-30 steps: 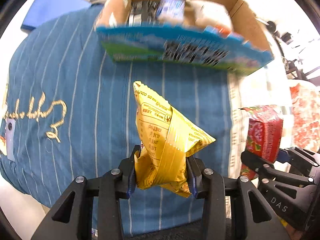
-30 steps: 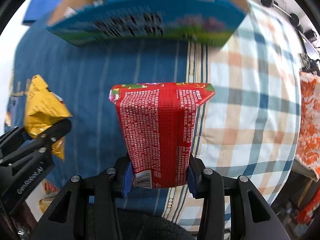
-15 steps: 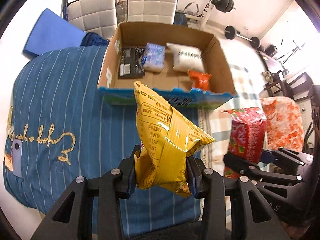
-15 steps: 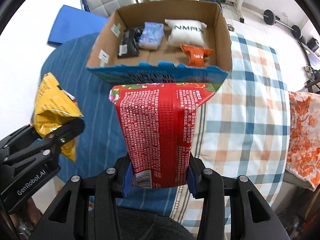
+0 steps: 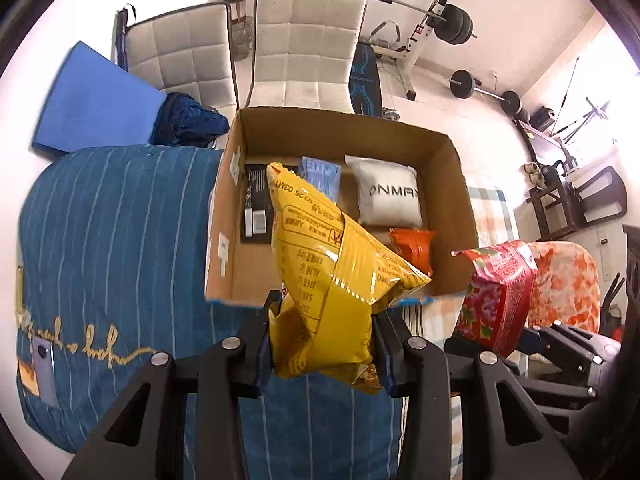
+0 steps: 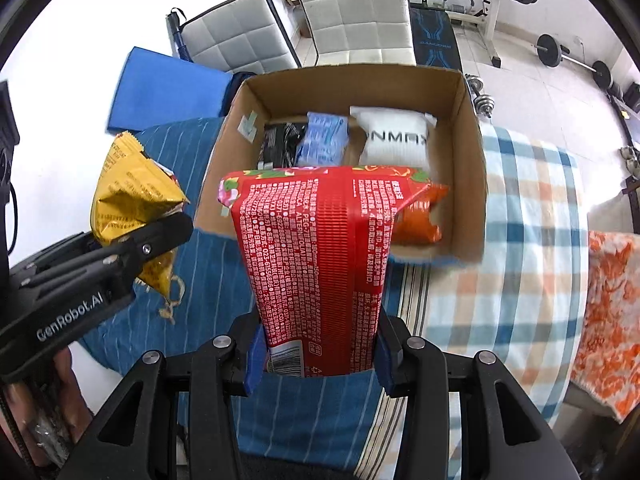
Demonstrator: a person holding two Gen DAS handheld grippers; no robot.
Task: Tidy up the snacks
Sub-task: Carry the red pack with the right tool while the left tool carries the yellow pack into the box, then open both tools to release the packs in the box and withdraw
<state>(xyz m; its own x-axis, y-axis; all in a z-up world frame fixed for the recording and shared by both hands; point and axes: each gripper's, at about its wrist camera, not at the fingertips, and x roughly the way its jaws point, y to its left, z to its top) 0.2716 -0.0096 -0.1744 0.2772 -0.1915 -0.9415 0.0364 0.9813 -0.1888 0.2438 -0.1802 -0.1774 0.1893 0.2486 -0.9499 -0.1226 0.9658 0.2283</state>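
My left gripper [image 5: 322, 344] is shut on a yellow snack bag [image 5: 332, 280], held up in front of an open cardboard box [image 5: 452, 184]. My right gripper [image 6: 318, 354] is shut on a red snack packet [image 6: 320, 256], raised before the same cardboard box [image 6: 472, 144]. Inside the box lie a black packet [image 5: 256, 204], a light blue packet [image 6: 326, 140], a white packet [image 5: 390, 196] and an orange packet [image 5: 414, 244]. The red packet [image 5: 498, 296] also shows at the right of the left wrist view, the yellow bag [image 6: 128, 196] at the left of the right wrist view.
The box rests on a surface covered by a blue striped cloth [image 5: 112, 232] and a checked cloth [image 6: 532, 216]. Two white padded chairs [image 5: 308, 48] stand behind it, with a blue board [image 5: 92, 100] at the left. Weights and a bench [image 5: 452, 24] fill the back.
Both grippers rose and pulled back with their packets; the box, seen side-on a second ago, now shows its open top and contents from above.
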